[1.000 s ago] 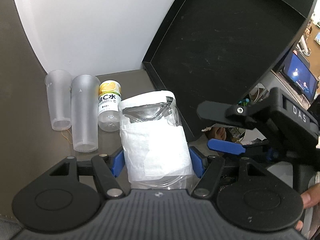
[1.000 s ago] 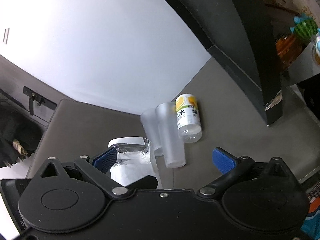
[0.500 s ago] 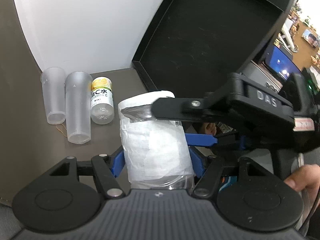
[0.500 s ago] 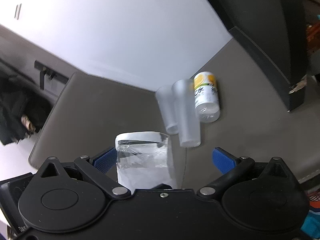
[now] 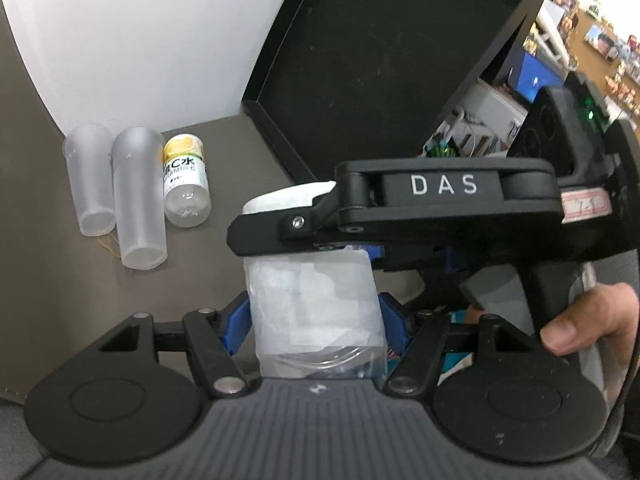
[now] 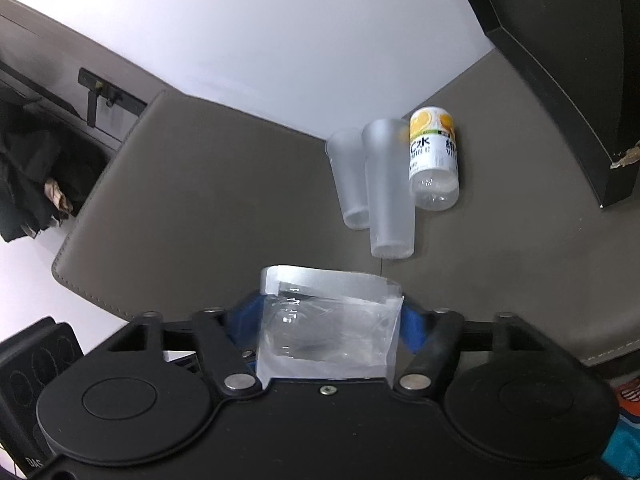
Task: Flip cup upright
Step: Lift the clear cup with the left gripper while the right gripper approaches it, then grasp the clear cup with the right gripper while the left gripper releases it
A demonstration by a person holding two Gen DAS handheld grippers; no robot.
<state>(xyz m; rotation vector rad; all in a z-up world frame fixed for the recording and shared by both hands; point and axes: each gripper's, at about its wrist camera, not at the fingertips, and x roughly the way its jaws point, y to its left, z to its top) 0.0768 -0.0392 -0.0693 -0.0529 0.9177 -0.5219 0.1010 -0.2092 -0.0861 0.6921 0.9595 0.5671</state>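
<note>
A clear plastic cup [image 5: 314,304] wrapped in white tape is held in the air between both grippers. My left gripper [image 5: 314,318] is shut on its lower part, blue pads against both sides. My right gripper [image 6: 328,320] has closed on the same cup [image 6: 326,320], its blue pads pressing the sides. The right gripper's black body marked DAS [image 5: 440,204] crosses over the cup's top and hides the rim in the left wrist view. The cup's white taped band [image 6: 320,278] points away from the right camera.
Two frosted tumblers [image 5: 136,196] [image 5: 86,184] and a yellow-labelled vitamin C bottle [image 5: 186,178] lie side by side on the grey-brown table [image 6: 220,208]. A black open box [image 5: 380,64] stands behind. The table's edge [image 6: 600,354] is near, at the right.
My right gripper has moved in over the cup and its jaws have gone from wide open to shut on it. The left gripper kept its hold.
</note>
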